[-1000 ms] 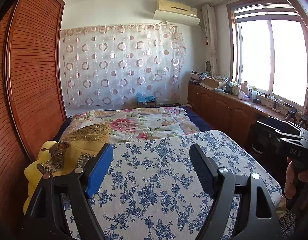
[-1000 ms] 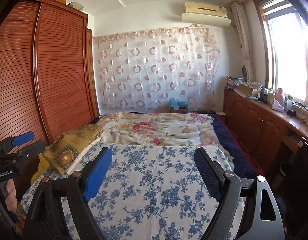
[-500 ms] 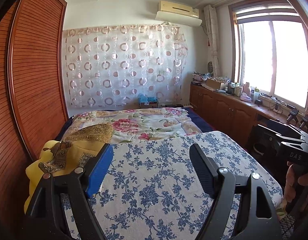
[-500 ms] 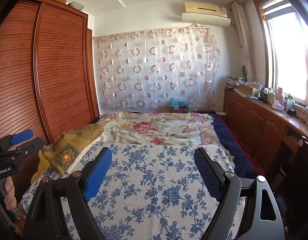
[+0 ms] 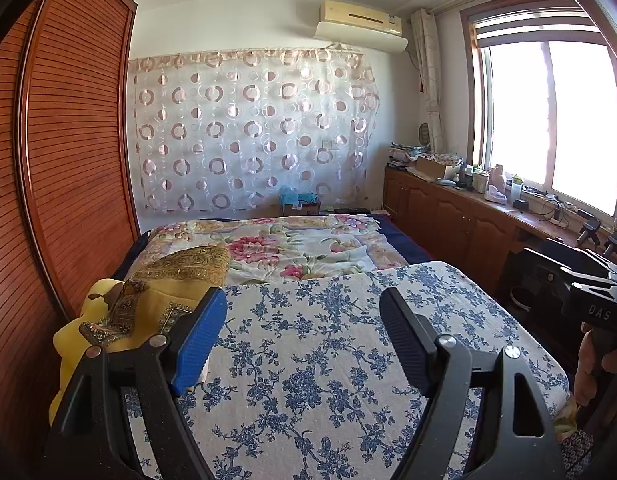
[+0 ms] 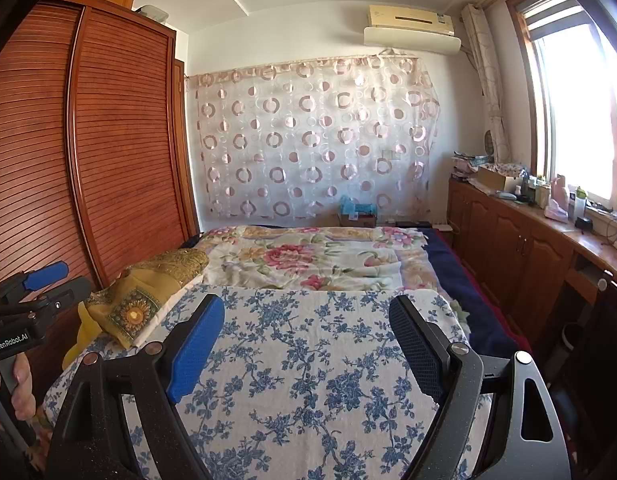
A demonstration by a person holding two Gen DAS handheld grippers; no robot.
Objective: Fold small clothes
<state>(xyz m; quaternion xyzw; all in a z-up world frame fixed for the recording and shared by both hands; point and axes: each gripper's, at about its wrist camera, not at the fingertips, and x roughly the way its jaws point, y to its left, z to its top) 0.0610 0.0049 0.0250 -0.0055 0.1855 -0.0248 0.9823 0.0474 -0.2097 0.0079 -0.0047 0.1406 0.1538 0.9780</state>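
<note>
Blue-flowered cloth covers the near end of the bed in the left wrist view; the left gripper hangs above it, jaws apart and empty. Yellow embroidered clothes lie piled at the cloth's left edge. Right wrist view: the right gripper hangs likewise, jaws apart, nothing between; the clothes lie left of it, untouched.

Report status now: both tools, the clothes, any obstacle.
Left tool open, empty. Right tool open, empty. Yellow embroidered clothes untouched beside blue-flowered white bedcover. Nothing in the way.
</note>
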